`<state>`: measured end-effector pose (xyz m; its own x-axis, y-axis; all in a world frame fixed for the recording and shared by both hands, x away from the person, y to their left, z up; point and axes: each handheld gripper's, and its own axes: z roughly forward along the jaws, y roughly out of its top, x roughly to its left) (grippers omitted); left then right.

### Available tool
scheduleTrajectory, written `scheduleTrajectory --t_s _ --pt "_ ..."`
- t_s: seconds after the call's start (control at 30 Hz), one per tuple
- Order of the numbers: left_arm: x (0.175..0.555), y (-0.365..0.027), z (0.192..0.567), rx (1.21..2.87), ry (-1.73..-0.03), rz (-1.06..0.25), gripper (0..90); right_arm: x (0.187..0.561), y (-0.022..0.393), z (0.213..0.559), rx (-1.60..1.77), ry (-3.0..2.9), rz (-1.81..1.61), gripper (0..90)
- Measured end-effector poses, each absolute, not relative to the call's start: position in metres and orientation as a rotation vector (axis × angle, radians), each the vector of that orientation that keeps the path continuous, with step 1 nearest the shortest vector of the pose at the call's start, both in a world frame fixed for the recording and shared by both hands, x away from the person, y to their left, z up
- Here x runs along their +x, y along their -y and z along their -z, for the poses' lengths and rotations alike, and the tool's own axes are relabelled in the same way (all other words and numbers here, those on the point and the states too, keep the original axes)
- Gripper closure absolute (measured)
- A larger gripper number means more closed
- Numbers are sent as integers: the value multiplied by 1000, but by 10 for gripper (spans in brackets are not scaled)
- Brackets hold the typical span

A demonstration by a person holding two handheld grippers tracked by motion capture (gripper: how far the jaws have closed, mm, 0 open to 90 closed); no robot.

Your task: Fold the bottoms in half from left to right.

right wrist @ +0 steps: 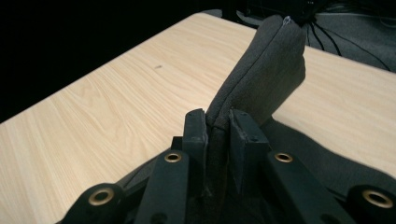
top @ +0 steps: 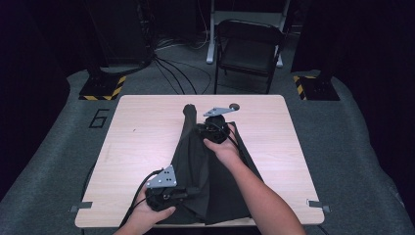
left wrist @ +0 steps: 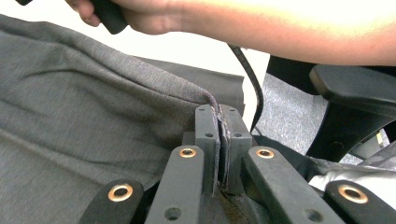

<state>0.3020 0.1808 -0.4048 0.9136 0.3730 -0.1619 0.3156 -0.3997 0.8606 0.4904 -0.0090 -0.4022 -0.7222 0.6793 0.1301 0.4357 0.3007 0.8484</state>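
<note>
The garment's (top: 195, 161) near hem runs off the counter (top: 142, 142) edge, and the right forearm (top: 254, 191) covers part of it.

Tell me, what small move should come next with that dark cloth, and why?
Probably lift both ends a little higher and draw them apart. The left gripper and the right gripper are each shut on an edge of the dark cloth, which mostly lies bunched in folds on the table, so spreading should flatten it.
</note>
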Motion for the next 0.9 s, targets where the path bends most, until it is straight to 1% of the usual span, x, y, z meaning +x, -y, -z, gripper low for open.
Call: scheduleTrajectory --t_s 0.33,0.43,0.63,0.9 --pt "301 -179 368 1968 -431 -83 874 485 3 353 942 -2264 -1446 780" --pt "298 -176 357 1953 -416 -99 873 483 4 345 931 -2249 -1458 780" --pt "300 -170 345 1954 -386 -110 873 480 13 328 914 -2206 -1479 780" --pt "303 -149 332 1950 -329 -111 873 476 33 308 928 -2151 -1506 781"
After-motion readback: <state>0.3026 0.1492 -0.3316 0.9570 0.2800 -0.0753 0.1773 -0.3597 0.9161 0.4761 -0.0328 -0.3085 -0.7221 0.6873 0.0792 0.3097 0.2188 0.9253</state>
